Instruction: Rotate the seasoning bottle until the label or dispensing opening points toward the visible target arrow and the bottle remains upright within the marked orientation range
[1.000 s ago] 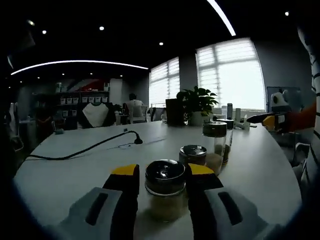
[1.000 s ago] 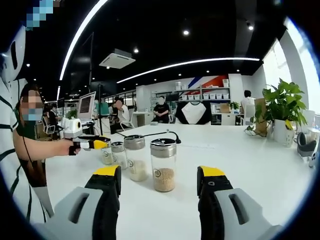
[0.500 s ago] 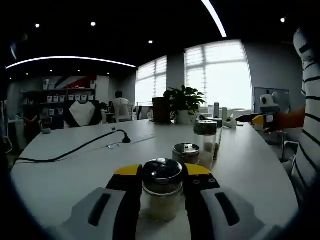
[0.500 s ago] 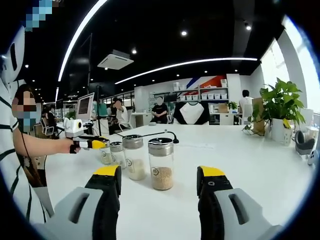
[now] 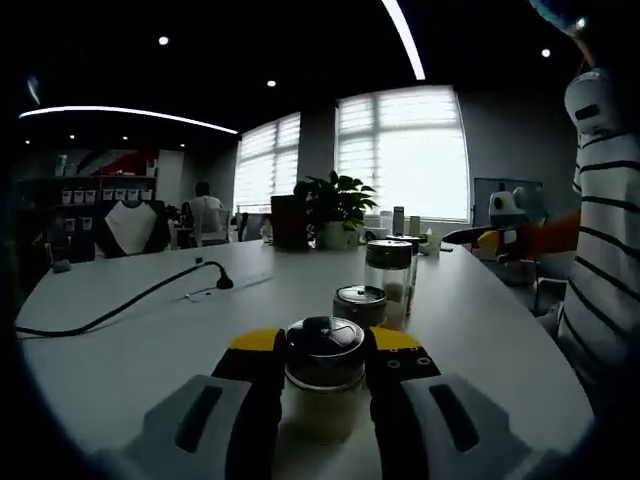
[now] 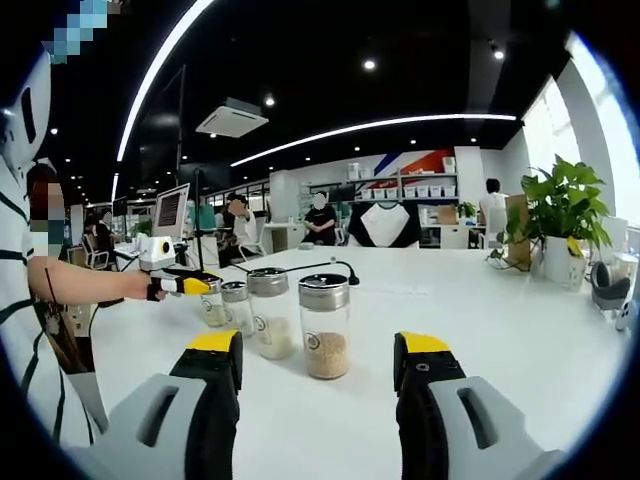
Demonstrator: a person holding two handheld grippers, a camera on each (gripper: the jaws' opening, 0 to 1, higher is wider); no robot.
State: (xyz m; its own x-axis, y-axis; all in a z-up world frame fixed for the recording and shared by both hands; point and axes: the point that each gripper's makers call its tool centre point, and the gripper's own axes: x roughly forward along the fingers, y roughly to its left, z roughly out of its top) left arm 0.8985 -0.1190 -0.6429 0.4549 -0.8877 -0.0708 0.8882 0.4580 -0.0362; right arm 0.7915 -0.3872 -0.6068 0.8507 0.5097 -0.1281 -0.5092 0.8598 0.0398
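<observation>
Three seasoning jars stand on the table (image 6: 520,330); left gripper (image 5: 322,350) clenches the end jar (image 5: 325,375), right gripper (image 6: 318,352) gapes near the tallest jar (image 6: 325,327).

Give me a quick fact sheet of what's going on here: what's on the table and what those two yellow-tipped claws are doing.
Setting: office, white table
Bottles: three glass seasoning bottles in a row, all upright
Left gripper: jaws closed around the nearest bottle, which holds pale contents
Right gripper: open, holding nothing, the tallest bottle ahead of its jaws
Middle bottle: untouched
Also on table: black cable, potted plant
Target arrow: can't make one out
</observation>
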